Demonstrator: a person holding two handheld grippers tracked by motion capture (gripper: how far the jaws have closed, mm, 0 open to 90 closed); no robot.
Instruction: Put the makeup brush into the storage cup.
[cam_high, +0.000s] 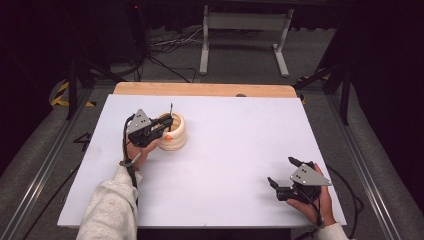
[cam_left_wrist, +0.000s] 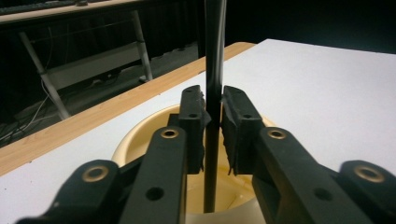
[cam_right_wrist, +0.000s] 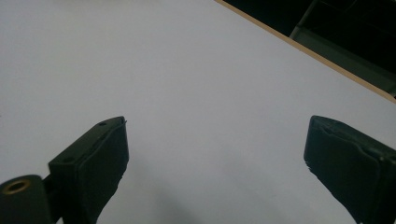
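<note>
White board (cam_high: 225, 165) covers the table, with a wooden edge (cam_high: 205, 89) along its far side and a dark floor with cables and a metal frame (cam_high: 245, 30) beyond. We see a cream pot (cam_high: 173, 132) on the board's left half, and a thin black rod (cam_left_wrist: 214, 70) standing upright in it, its lower end down inside the pot's hollow. Our left gripper (cam_left_wrist: 213, 130) is clenched on that rod: in the left gripper view the two jaws press it from either side, the rod rising well above them and running on below them into the pot, whose rim (cam_left_wrist: 140, 135) curves out left of the jaws. A small orange spot (cam_high: 169, 137) shows on the pot's near side; we cannot tell what it is. Our right gripper (cam_high: 283, 172) is well apart from the pot, low over bare board, its jaws spread wide with nothing between them.
</note>
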